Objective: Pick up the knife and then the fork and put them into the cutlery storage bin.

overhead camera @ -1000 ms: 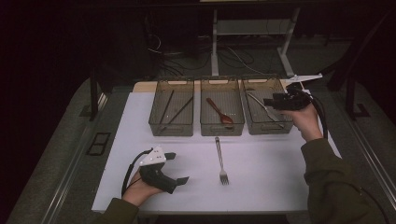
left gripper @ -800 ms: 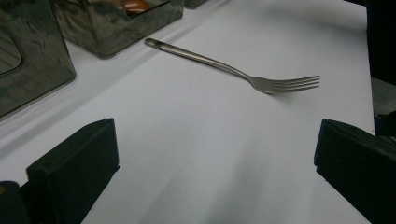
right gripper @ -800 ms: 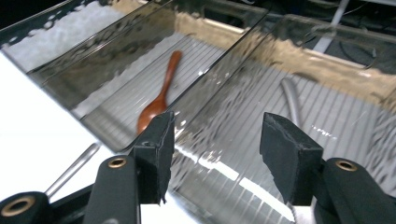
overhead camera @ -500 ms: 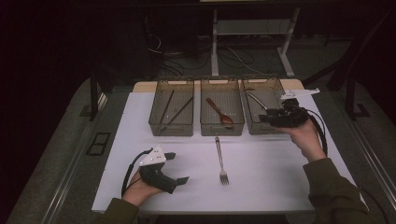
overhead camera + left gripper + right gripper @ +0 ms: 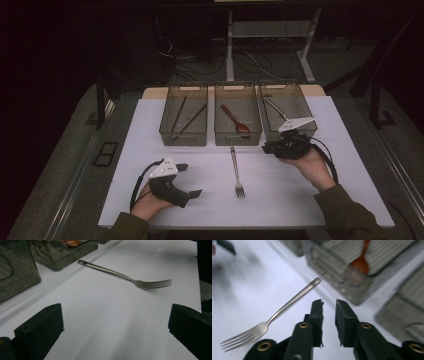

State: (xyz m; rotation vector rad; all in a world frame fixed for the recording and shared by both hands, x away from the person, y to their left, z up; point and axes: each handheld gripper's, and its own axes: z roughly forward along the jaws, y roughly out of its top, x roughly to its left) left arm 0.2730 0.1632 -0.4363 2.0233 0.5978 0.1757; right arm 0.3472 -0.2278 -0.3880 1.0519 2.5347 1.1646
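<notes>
A metal fork [image 5: 236, 171] lies on the white table top [image 5: 280, 200], handle toward the bins; it also shows as the fork [image 5: 125, 276] and the fork [image 5: 287, 307]. My right gripper [image 5: 266, 148] hovers just right of the fork's handle, in front of the right bin [image 5: 300, 131]. In the right gripper view my right gripper [image 5: 329, 302] has a narrow gap with nothing in it; its jaws have just been closing. My left gripper [image 5: 190, 180] rests at the near left, and in its own view my left gripper [image 5: 116, 307] stands wide open and empty.
Three clear bins stand in a row at the back. The left bin [image 5: 165, 131] holds dark chopsticks [image 5: 184, 117], the middle bin [image 5: 220, 131] a reddish spoon [image 5: 236, 120], and the right bin a metal utensil [image 5: 274, 107]. Dark floor and cables lie beyond the table.
My right gripper has come away from above the right bin, toward me and leftward, down to the fork's handle end, with its jaws drawn closer. The left gripper has stayed put.
</notes>
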